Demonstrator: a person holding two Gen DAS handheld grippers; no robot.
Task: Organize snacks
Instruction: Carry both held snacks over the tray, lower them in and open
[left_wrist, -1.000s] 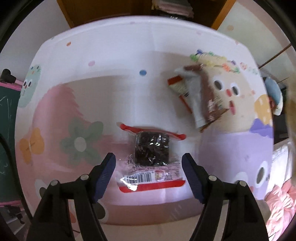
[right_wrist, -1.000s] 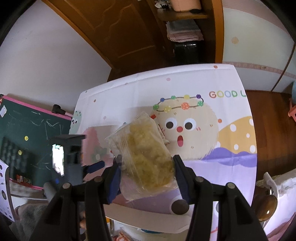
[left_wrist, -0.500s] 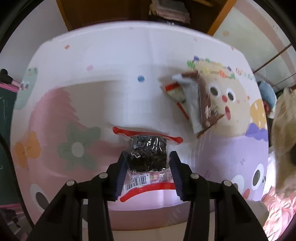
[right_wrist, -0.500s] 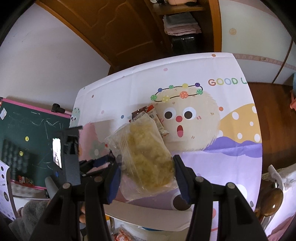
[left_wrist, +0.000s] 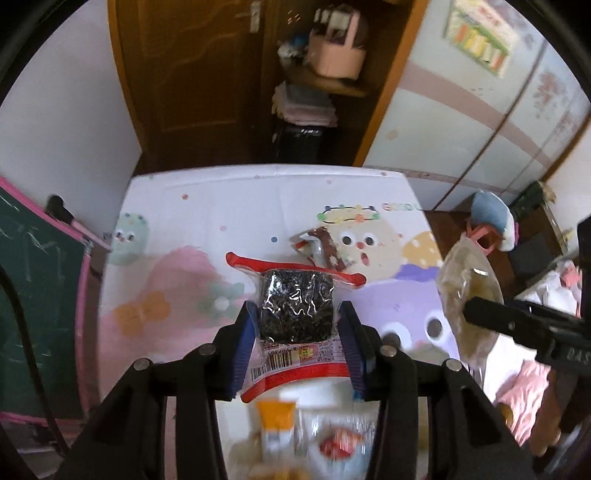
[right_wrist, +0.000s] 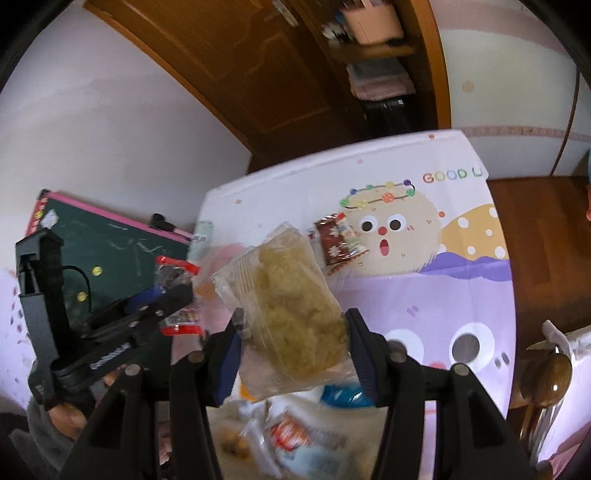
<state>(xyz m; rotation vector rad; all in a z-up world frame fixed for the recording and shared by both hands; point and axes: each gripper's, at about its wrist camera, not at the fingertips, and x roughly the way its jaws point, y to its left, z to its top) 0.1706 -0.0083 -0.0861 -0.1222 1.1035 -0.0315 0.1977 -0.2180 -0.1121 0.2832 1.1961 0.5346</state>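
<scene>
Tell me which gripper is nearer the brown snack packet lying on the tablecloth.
Hard to call; neither is near. The left gripper, holding the dark snack pack, and the right gripper, holding the yellow snack bag, both hang above the brown packet.

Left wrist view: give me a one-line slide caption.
Left tongs grip a dark snack pack above the cartoon tablecloth; right tongs' yellow snack bag at right.

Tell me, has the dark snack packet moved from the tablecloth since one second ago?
Yes. The dark snack packet, then flat beside the flower print, is now clamped in the left gripper, lifted off the tablecloth, which looks smaller and farther below.
</scene>
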